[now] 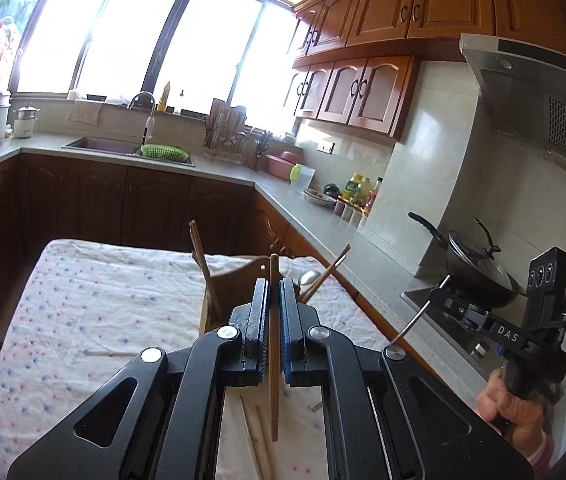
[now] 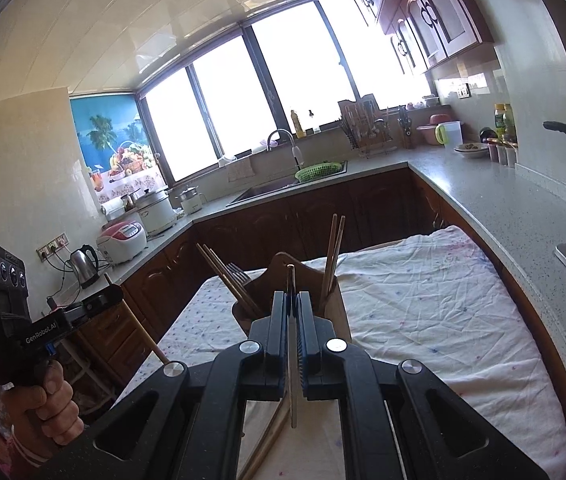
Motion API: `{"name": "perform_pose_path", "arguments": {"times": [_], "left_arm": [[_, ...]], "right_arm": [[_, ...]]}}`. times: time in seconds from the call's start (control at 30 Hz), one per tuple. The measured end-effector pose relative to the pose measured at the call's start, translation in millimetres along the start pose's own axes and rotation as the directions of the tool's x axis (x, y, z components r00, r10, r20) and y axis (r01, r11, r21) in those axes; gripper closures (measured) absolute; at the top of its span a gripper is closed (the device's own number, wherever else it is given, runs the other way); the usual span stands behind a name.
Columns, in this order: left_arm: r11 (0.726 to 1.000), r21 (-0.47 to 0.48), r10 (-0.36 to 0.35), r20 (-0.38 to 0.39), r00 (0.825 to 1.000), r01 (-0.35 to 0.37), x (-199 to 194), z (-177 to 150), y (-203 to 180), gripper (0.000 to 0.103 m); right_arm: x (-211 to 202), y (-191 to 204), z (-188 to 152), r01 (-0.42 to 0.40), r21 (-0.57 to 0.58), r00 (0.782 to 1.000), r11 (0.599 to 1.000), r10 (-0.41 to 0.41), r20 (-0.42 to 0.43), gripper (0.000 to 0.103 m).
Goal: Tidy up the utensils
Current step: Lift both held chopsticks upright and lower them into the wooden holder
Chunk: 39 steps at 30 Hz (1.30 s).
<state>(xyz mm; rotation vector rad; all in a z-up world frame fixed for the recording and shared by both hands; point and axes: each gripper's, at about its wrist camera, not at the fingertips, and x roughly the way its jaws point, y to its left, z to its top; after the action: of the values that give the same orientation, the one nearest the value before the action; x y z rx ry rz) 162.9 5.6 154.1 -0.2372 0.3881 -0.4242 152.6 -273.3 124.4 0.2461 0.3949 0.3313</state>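
My left gripper [image 1: 273,286] is shut on a wooden chopstick [image 1: 273,360], held upright-tilted above the table. My right gripper [image 2: 291,300] is shut on a thin metal utensil handle [image 2: 292,384]; its working end is hidden. A wooden utensil holder [image 2: 279,280] stands on the cloth-covered table just beyond both grippers; it also shows in the left wrist view [image 1: 235,280]. It holds several chopsticks [image 2: 333,256] and a fork [image 2: 239,272]. Loose chopsticks [image 1: 257,436] lie on the cloth below my left gripper. A spoon [image 1: 309,277] shows beside the holder.
The table [image 2: 443,320] has a white dotted cloth. A grey counter [image 2: 503,216] runs along the right with a stove and black wok [image 1: 479,268]. The sink [image 1: 123,146], dish rack, kettle [image 2: 83,266] and rice cookers stand further back.
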Motion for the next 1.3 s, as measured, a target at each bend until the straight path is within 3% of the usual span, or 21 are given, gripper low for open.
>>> {"name": "perform_pose_path", "arguments": {"times": [0.33, 0.53, 0.93, 1.13, 1.3], "left_arm": [[0.998, 0.03, 0.053, 0.15, 0.987, -0.059, 22, 68, 10, 0.099], [0.993, 0.009, 0.11, 0.195, 0.975, -0.114, 53, 79, 23, 0.099], [0.988, -0.035, 0.156, 0.076, 0.985, -0.153, 112, 20, 42, 0.099], [0.987, -0.03, 0.155, -0.007, 0.988, -0.156, 125, -3, 47, 0.098], [0.986, -0.027, 0.165, -0.01, 0.986, -0.165, 123, -4, 50, 0.097]], "right_arm": [[34, 15, 63, 0.027, -0.041, 0.992, 0.999, -0.022, 0.123, 0.098], [64, 8, 74, 0.062, -0.04, 0.988, 0.997, -0.056, 0.146, 0.098], [108, -19, 28, 0.087, -0.003, 0.996, 0.996, -0.087, 0.035, 0.098], [131, -27, 11, 0.091, 0.003, 0.994, 0.996, -0.091, -0.063, 0.098], [135, -31, 1, 0.102, 0.017, 0.991, 0.995, -0.1, -0.085, 0.097]]}}
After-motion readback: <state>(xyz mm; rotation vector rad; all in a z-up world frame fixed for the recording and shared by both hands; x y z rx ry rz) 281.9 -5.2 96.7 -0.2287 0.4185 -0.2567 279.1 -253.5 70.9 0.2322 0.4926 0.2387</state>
